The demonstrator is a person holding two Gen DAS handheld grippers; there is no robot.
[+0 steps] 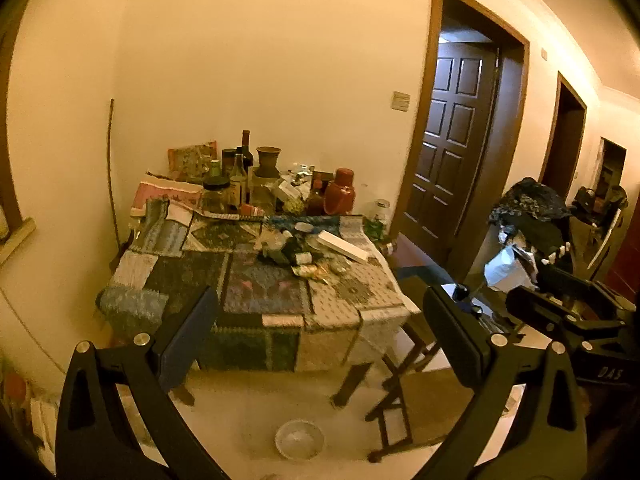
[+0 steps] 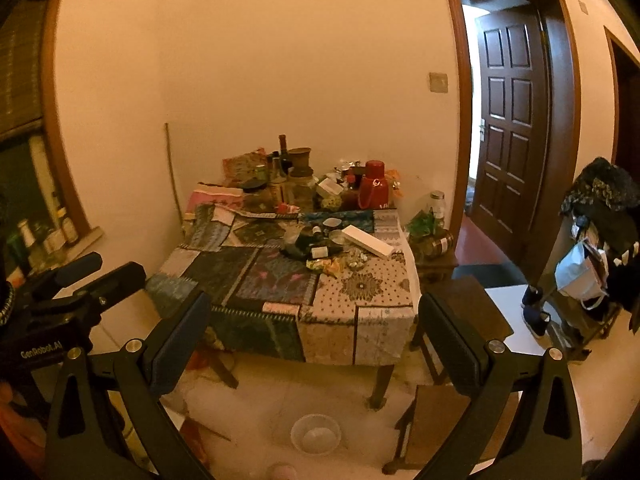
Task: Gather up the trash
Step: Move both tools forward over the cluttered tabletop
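Note:
A table [image 1: 256,292] [image 2: 280,280] with a patchwork cloth stands against the wall ahead. On its middle lies a heap of crumpled wrappers [image 1: 316,270] [image 2: 332,264], small bottles and a long white box [image 1: 342,245] [image 2: 367,240]. My left gripper [image 1: 320,336] is open and empty, held well short of the table's near edge. My right gripper [image 2: 316,340] is open and empty at about the same distance. The right gripper's body shows at the right of the left wrist view [image 1: 568,312]; the left one shows at the left of the right wrist view [image 2: 72,292].
Bottles, jars and a red thermos [image 1: 340,192] [image 2: 374,184] crowd the table's back. A clear bowl [image 1: 299,438] [image 2: 316,434] lies on the floor in front. A wooden stool [image 2: 468,308] stands right of the table. A laden rack [image 1: 528,232] [image 2: 596,256] and an open door [image 1: 452,140] are further right.

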